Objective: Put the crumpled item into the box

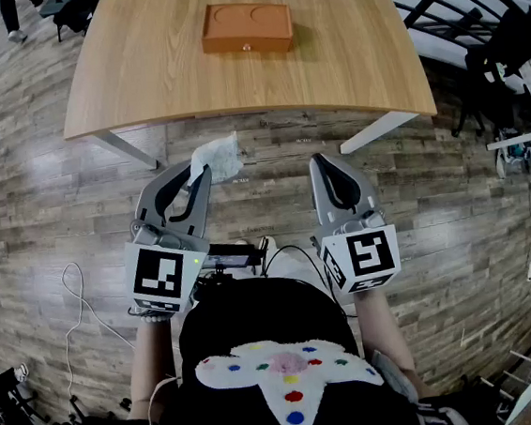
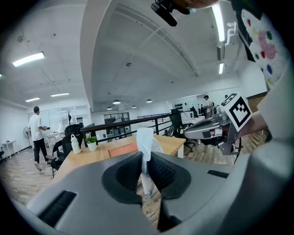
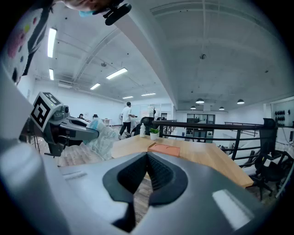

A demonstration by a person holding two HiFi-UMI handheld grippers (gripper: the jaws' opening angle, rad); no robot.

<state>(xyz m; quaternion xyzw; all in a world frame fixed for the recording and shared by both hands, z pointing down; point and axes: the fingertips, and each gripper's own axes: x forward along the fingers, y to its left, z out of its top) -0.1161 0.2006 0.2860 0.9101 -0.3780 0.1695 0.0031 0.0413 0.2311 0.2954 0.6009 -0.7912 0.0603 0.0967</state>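
Firmly, left gripper (image 1: 206, 171) pinches crumpled item (image 1: 218, 156); right gripper (image 1: 320, 159) closed, empty.

Everything is looking bright and evenly lit. Light is coming down from the long white ceiling strip lights (image 2: 28, 58), and they're blowing out to pure white in both gripper views. The grey-brown plank floor (image 1: 30, 213) is throwing back a soft sheen, and the pale wooden table (image 1: 233, 78) is casting just a thin shadow under its near edge. Fisheye is bending the edges hard, with the corners going black. The grey plastic left gripper (image 2: 145, 157) is looking soft up close, and the crumpled white item (image 2: 144, 140) in it is glowing pale.
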